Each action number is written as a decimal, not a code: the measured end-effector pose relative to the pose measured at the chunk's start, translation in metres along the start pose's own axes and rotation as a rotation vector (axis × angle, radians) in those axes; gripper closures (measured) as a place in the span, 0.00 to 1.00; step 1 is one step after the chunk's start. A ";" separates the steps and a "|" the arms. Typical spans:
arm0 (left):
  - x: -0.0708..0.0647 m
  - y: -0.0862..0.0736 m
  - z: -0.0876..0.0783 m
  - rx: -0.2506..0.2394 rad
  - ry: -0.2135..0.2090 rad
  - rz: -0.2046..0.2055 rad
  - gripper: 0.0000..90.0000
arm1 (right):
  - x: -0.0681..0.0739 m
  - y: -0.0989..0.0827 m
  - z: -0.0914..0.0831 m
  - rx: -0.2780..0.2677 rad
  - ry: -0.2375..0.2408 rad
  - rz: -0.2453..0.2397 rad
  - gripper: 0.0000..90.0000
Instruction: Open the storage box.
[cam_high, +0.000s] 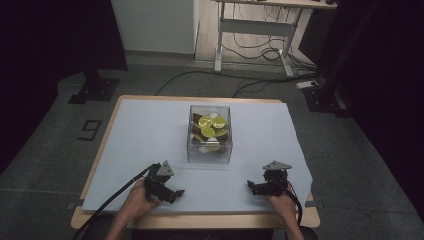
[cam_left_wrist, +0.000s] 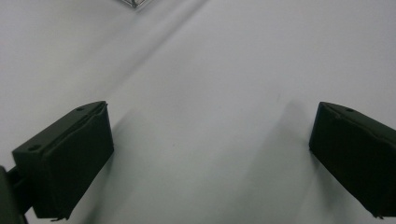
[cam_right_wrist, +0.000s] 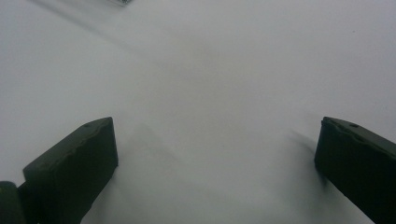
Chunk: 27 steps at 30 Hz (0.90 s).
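The left gripper rests on the white sheet, jaws spread wide, holding nothing. Between and beyond the two grippers stands the clear box of yellow and brown pieces, nothing blocking it. The right gripper rests likewise wide apart, empty.

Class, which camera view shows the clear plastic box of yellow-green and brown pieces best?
The high view: the clear square plastic box stands whole at the middle of the pale table cover, its contents visible through the walls. The left gripper view catches a corner at the top edge; the right gripper view gives a blurred sliver.
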<state>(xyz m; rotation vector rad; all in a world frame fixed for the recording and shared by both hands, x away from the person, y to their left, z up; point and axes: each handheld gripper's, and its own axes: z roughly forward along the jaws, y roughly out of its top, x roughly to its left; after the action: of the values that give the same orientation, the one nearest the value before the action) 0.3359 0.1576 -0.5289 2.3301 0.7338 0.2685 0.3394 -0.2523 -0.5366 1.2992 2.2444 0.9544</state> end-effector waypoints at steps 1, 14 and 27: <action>0.000 0.000 0.000 0.000 0.000 0.000 0.00 | 0.000 0.000 0.000 0.000 0.000 0.000 0.00; 0.000 0.000 0.000 0.000 0.002 -0.003 0.00 | 0.000 0.000 0.000 0.001 0.000 -0.001 0.00; -0.002 0.002 0.000 0.013 0.015 -0.016 0.00 | 0.001 0.003 -0.001 0.025 0.002 -0.007 0.01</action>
<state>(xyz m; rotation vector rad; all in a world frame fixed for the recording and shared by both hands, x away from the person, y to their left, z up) 0.3346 0.1556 -0.5275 2.3356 0.7634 0.2751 0.3401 -0.2504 -0.5334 1.3014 2.2674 0.9283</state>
